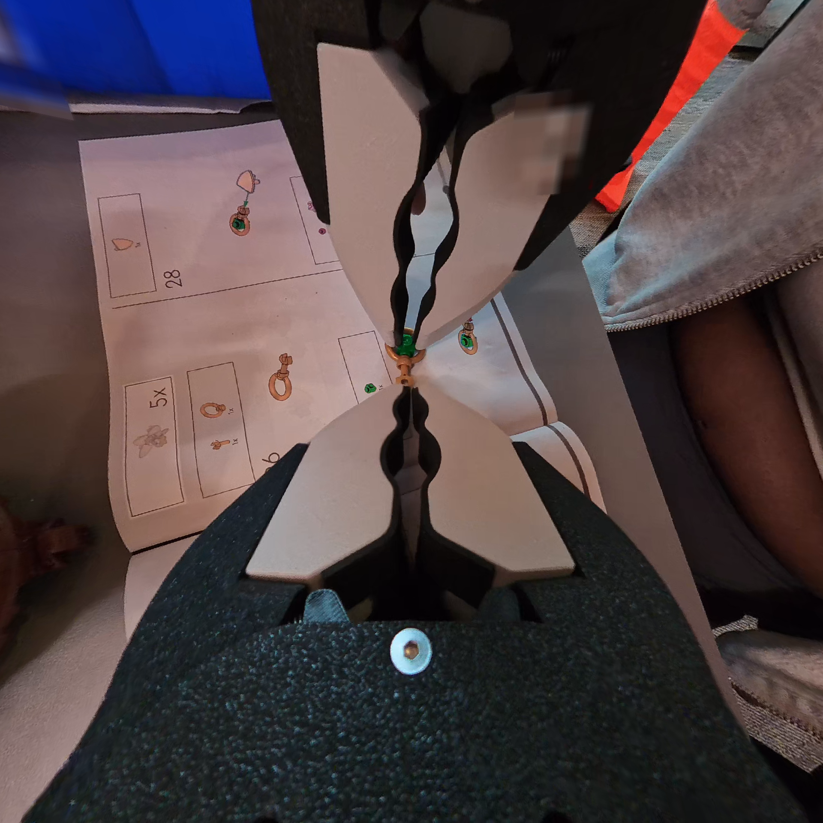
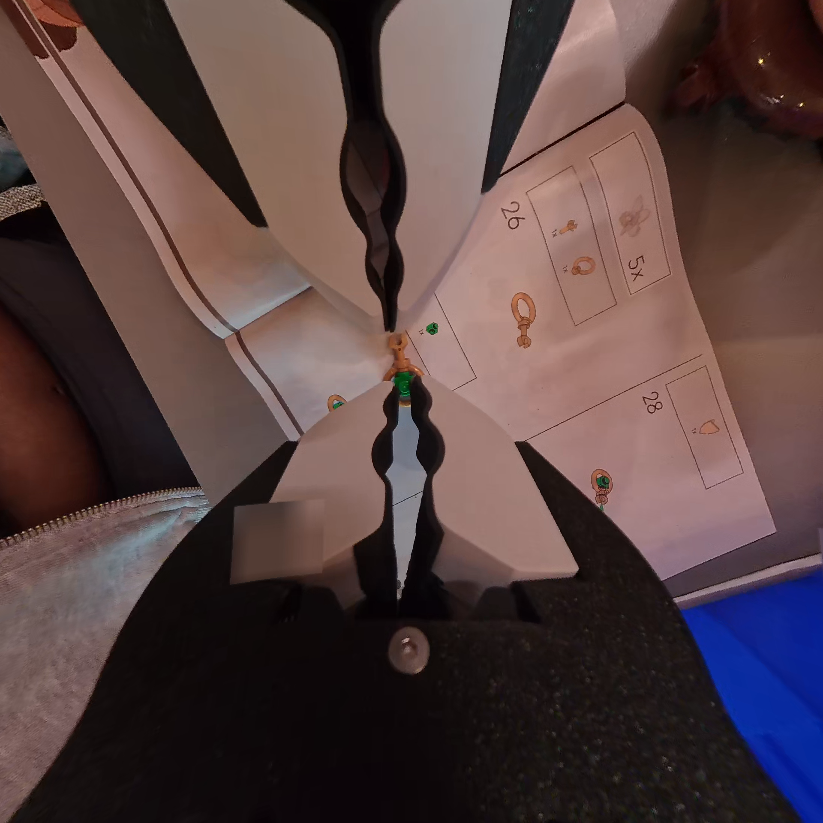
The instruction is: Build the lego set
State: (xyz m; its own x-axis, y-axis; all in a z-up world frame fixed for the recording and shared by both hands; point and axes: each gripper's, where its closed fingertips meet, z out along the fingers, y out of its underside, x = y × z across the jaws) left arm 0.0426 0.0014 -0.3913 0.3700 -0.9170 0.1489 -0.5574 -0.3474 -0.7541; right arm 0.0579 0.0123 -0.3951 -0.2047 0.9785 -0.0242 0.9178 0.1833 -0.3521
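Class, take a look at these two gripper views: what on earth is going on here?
Two hand-held grippers meet tip to tip above an open instruction booklet. The left gripper pinches the stem end of a small tan ring piece. The right gripper clamps the green stud seated in the ring. They appear to be pressing the stud in.

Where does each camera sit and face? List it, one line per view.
Left wrist view: on the left tool, facing the right tool over the booklet; grey zipped garment at right.
Right wrist view: on the right tool, facing back at the left tool; garment lower left.
Shared: both tools tip to tip at the tan ring piece with its green stud, the booklet.
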